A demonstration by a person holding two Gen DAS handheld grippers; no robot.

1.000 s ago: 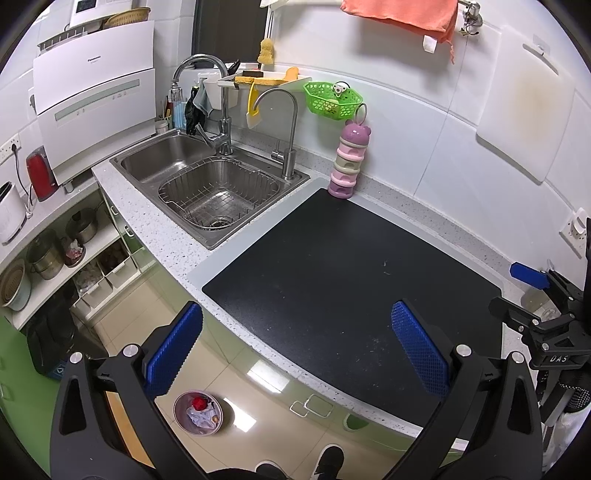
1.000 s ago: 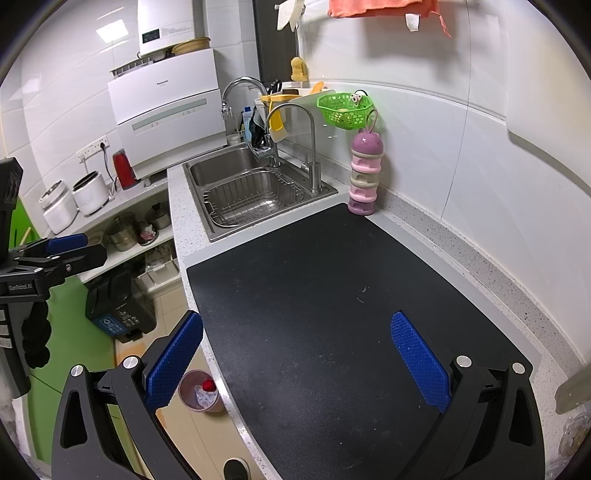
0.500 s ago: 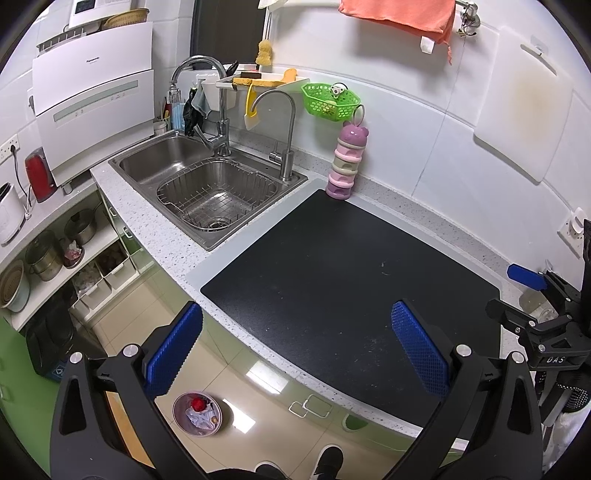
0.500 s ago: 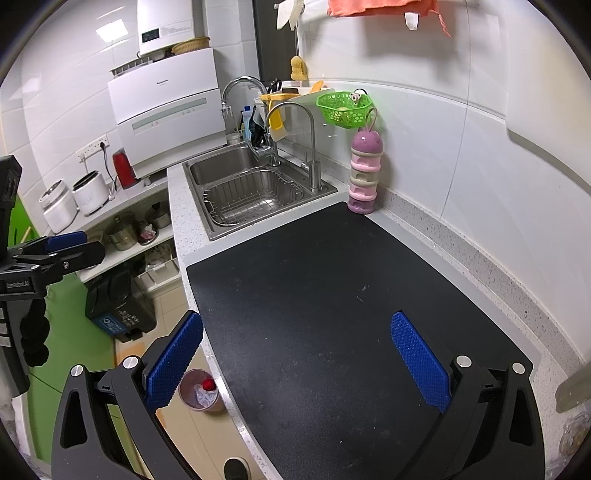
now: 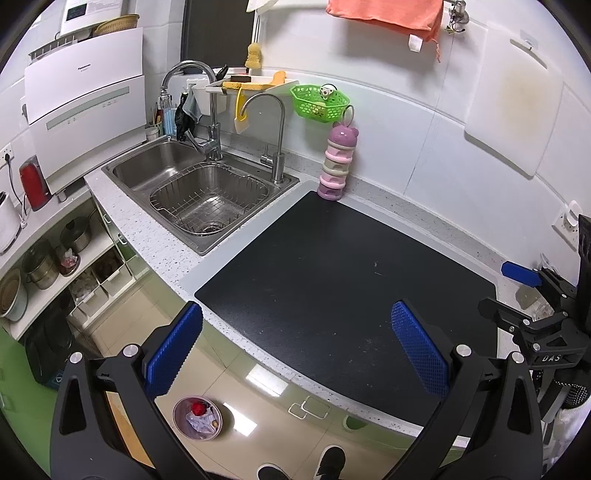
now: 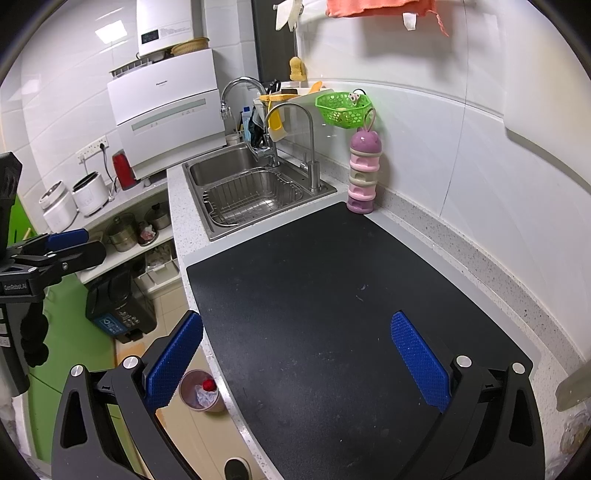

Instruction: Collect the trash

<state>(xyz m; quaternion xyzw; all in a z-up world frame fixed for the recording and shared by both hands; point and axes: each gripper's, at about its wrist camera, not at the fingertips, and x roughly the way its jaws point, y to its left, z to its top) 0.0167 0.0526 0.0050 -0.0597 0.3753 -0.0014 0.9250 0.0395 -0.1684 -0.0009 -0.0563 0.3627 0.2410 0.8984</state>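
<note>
Both grippers spread wide, holding nothing.
The left gripper [image 5: 295,350] hangs over the counter's front edge; the right gripper [image 6: 295,350] hovers above the counter's near end, fingers apart.

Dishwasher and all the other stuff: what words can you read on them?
"Panasonic": front of the white dishwasher.
"DAS": black frame of the right gripper, seen from the left wrist view.
"GenRobot.AI": frame of the left gripper, seen from the right wrist view.
Water heater display and dark bin label: too small to read.
</note>
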